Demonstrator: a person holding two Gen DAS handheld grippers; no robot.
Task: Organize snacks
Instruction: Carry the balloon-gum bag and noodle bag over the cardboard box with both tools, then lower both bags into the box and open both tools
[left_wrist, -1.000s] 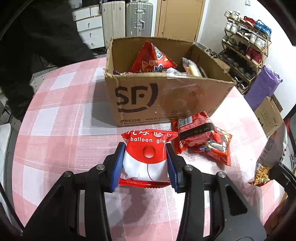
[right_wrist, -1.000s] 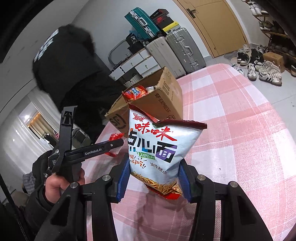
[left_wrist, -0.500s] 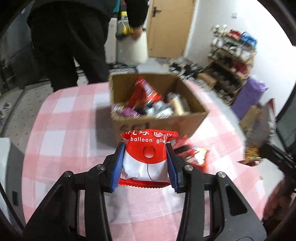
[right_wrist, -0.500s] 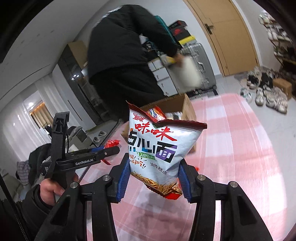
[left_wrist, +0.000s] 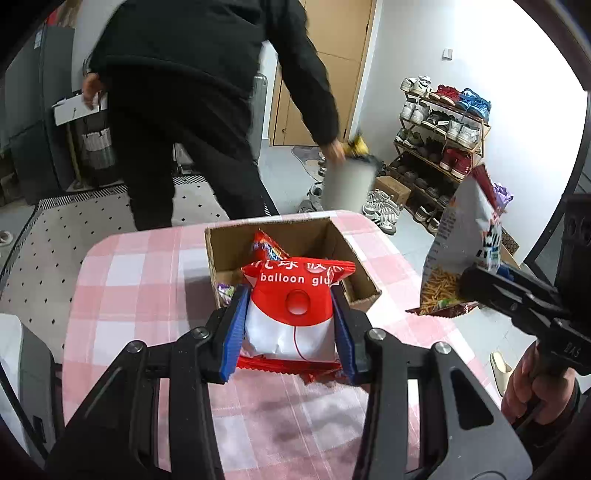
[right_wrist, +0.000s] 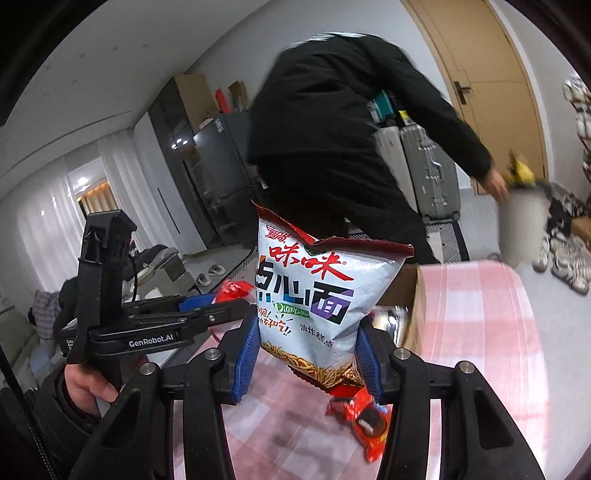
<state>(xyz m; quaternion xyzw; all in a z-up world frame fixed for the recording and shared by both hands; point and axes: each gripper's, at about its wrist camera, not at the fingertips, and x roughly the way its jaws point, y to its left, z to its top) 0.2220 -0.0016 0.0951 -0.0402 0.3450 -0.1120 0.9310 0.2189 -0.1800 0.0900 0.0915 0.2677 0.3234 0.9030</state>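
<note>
1. The left gripper (left_wrist: 290, 334) is closed on a red-and-white balloon gum packet (left_wrist: 295, 314), its blue pads pressing the packet's two sides, so the jaws stand only as wide as the packet.
2. That packet hangs in the air just in front of the cardboard box (left_wrist: 364, 275), above the pink checked tablecloth (left_wrist: 129, 291).
3. The right gripper (right_wrist: 306, 360) is clamped on the lower part of a silver noodle snack bag (right_wrist: 314, 295), which stands upright between the pads.
4. From the left wrist view, this bag (left_wrist: 465, 243) is held up to the right of the box, apart from it.
5. Inside the box lie several snack packets (left_wrist: 267, 249).
6. A red cookie packet (right_wrist: 364, 424) lies on the cloth in front of the box.
7. Beyond the box stands a person in black (left_wrist: 192, 92).
</note>
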